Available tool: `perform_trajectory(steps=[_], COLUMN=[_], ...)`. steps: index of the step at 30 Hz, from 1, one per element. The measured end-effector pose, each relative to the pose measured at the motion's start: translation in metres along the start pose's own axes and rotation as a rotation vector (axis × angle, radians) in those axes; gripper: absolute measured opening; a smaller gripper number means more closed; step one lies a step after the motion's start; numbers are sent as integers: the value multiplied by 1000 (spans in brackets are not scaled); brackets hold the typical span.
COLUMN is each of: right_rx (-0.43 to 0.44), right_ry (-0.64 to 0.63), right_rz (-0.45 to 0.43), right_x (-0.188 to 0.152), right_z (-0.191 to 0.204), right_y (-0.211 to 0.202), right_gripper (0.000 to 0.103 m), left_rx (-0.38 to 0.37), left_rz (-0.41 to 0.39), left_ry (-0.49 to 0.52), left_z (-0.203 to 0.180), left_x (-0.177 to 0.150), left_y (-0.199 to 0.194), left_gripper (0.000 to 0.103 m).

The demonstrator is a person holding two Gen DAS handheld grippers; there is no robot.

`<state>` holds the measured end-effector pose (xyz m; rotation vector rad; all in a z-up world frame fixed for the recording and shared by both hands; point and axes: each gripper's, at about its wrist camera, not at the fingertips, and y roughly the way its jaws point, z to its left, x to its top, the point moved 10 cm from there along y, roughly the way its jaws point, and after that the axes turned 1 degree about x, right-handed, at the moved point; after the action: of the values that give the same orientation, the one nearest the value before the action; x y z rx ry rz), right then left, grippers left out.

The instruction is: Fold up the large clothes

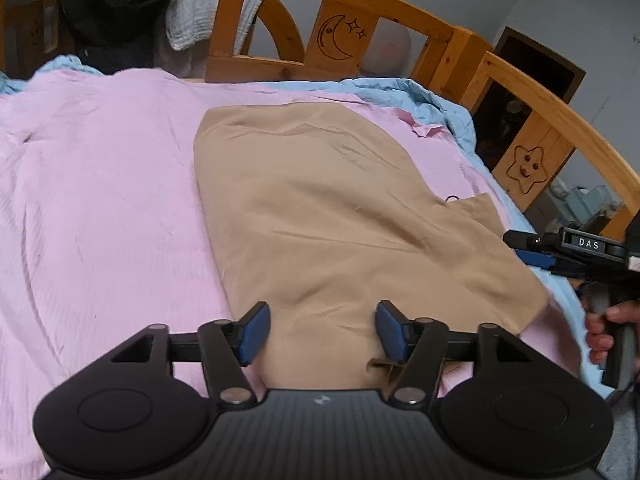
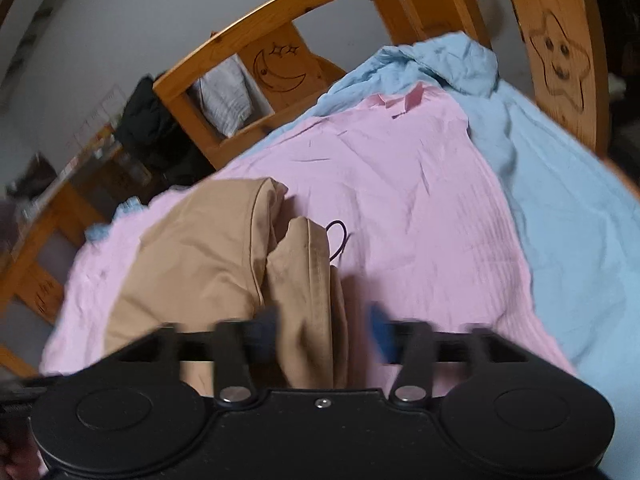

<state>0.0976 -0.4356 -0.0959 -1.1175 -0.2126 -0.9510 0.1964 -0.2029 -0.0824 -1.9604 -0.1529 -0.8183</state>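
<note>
Tan garment (image 1: 320, 200): lying spread flat on the pink sheet, running forward and away from the left gripper; its near edge is sitting between that gripper's 2 blue pads.
Garment, right wrist view (image 2: 208, 256): bunching into a raised fold just ahead of the right gripper and to its left; a thin dark loop is showing at the fold's far edge.
Left gripper (image 1: 323, 330): standing spread, pads apart and not pressing the cloth lying between them.
Right gripper (image 2: 326, 332): blurred; its fingers are standing wide apart with the tan fold lying loose between them, not pinched.
Hand (image 1: 604, 330): gripping the right gripper's handle, off to the right of the left gripper.
Pink sheet (image 1: 100, 208): lying under the garment, reaching left of and beyond both grippers.
Blue sheet (image 2: 560, 208): showing past the pink sheet's edge, right of the right gripper.
Wooden bed frame (image 1: 340, 36): standing far ahead of both grippers, carved with a moon and a star.
</note>
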Motion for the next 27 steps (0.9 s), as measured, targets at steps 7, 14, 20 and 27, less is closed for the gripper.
perform_trajectory(steps=[7, 14, 20, 27], right_rx=[175, 202, 67, 105], right_ry=[229, 73, -518, -578], right_rz=[116, 162, 7, -10], right_x=[-7, -22, -35, -40], right_z=[-10, 25, 82, 97], right_y=[25, 48, 27, 28], right_gripper=[87, 84, 61, 66], left_rx=[-107, -126, -114, -114], left_rz=[-24, 55, 101, 119], left_ry=[-209, -316, -230, -223], left_z=[42, 77, 69, 71], left_x=[22, 42, 43, 43], left_y=[8, 52, 71, 72], left_gripper=[87, 87, 92, 95])
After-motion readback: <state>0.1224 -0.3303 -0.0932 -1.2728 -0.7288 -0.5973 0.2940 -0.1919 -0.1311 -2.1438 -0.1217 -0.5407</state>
